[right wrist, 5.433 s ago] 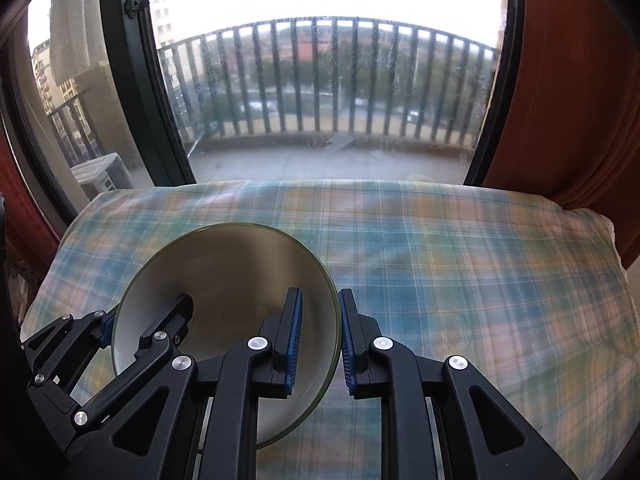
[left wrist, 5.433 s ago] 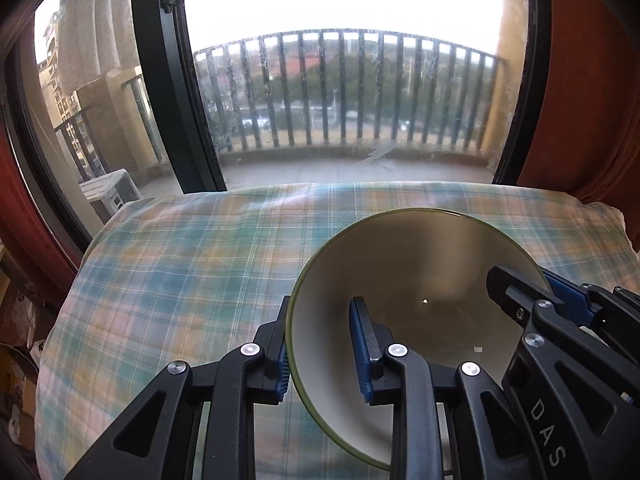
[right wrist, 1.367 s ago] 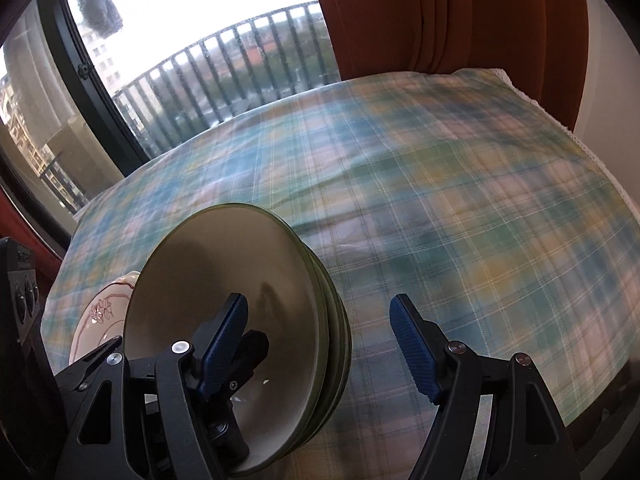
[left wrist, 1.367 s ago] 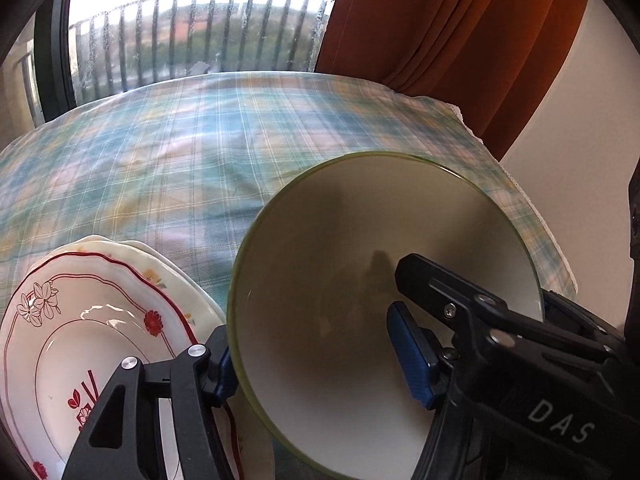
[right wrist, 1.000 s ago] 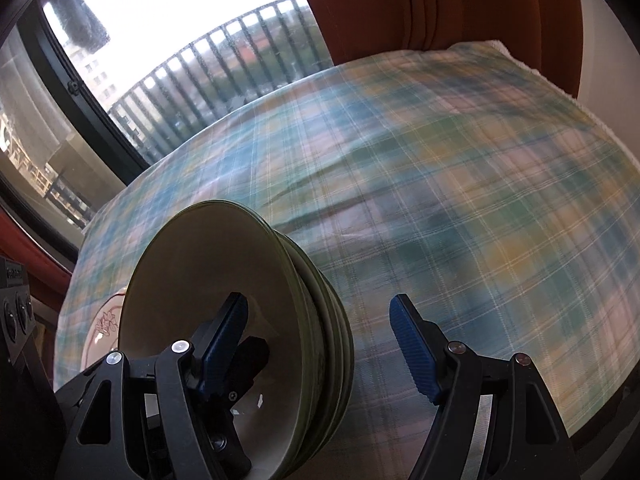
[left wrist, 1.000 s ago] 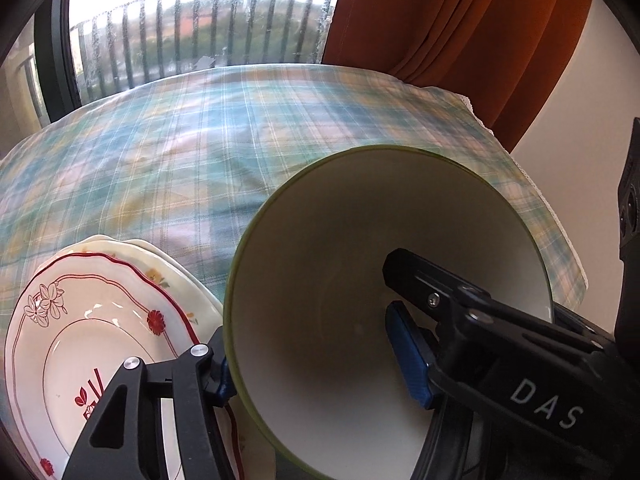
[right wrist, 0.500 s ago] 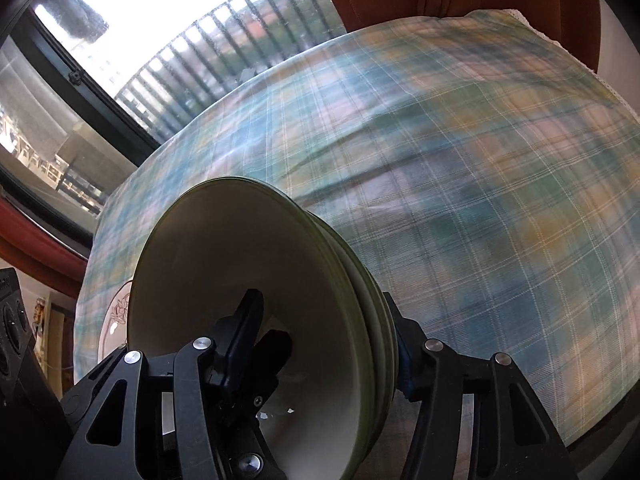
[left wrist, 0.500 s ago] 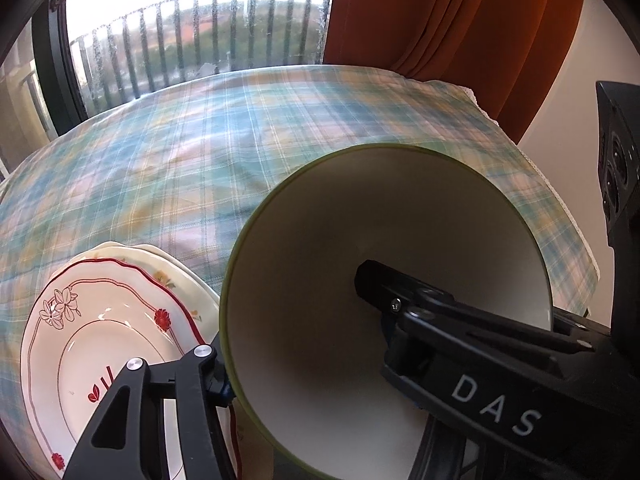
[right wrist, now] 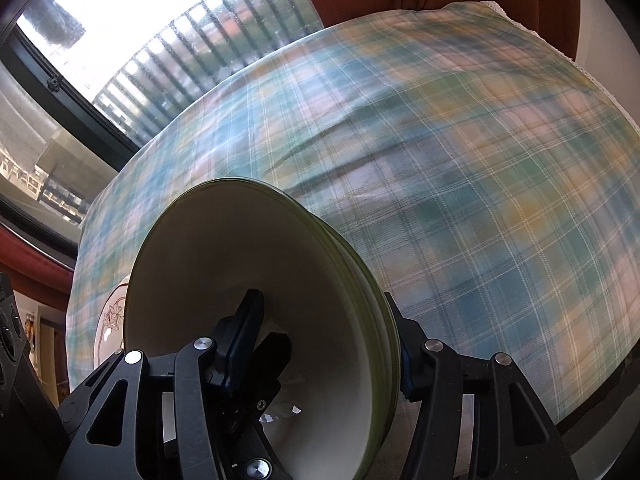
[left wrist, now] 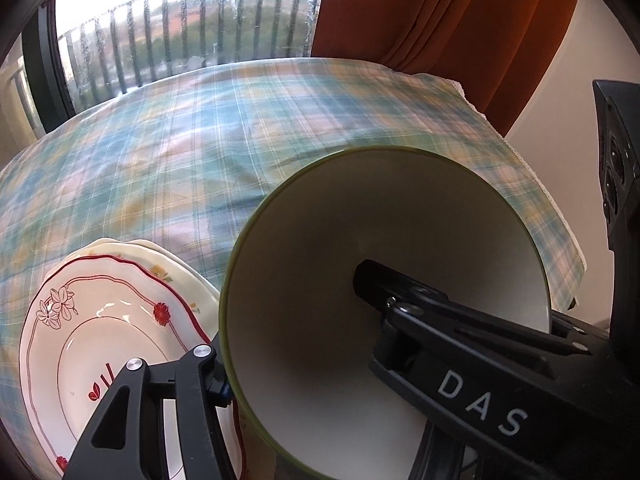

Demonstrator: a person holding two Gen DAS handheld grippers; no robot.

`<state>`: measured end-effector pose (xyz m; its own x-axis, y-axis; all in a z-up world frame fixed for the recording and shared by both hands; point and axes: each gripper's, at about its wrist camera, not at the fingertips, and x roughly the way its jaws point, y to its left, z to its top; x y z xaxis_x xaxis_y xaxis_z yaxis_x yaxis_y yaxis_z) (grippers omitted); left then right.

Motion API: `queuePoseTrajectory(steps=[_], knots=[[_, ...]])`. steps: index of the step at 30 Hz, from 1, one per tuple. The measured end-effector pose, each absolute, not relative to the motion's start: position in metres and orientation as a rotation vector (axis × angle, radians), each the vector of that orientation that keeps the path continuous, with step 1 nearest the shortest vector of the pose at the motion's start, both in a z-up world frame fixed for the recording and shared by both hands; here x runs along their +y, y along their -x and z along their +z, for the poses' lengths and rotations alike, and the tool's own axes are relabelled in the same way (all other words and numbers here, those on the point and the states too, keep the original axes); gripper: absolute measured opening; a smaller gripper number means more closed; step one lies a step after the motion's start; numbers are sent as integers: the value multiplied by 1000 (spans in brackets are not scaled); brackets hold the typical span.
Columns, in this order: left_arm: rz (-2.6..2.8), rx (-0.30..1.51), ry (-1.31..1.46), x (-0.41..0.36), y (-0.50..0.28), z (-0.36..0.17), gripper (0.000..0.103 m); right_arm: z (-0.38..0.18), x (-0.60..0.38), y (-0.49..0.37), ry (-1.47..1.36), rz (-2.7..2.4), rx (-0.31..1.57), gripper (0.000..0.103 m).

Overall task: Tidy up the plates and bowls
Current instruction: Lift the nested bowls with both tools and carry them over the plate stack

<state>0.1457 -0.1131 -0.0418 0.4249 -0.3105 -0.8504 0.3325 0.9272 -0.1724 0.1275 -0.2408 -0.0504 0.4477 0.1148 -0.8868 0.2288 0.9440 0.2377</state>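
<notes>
Both grippers clamped on the stacked bowls beside the plates.

The left gripper (left wrist: pixel 288 364) grips the near-left wall of the bowl stack (left wrist: pixel 384 280), one finger outside against the green rim, the other inside the cream hollow. The right gripper (right wrist: pixel 320 344) is clamped across the stack's right side: one finger inside the top bowl, the other pressing the outer walls, where several green rims (right wrist: pixel 352 264) show nested together. White letters "DAS" (left wrist: pixel 480 400) read on the black gripper arm reaching into the bowl in the left wrist view. The stack sits on the plaid tablecloth (left wrist: pixel 200 152), just beside a pile of plates (left wrist: pixel 100 320) with red rims and small flower prints. No other writing can be read. Orange curtains (left wrist: pixel 420 12) and a balcony railing (left wrist: pixel 192 28) stand behind the table.
</notes>
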Motion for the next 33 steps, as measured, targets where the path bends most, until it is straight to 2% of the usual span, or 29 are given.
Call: queuePoseTrajectory(steps=[18, 33], knots=[[-397, 943, 17, -75, -125, -1, 61, 0, -192, -110, -287, -49, 1015, 60], [-355, 924, 89, -14, -126, 1, 61, 1, -129, -120, -230, -4, 1025, 60]])
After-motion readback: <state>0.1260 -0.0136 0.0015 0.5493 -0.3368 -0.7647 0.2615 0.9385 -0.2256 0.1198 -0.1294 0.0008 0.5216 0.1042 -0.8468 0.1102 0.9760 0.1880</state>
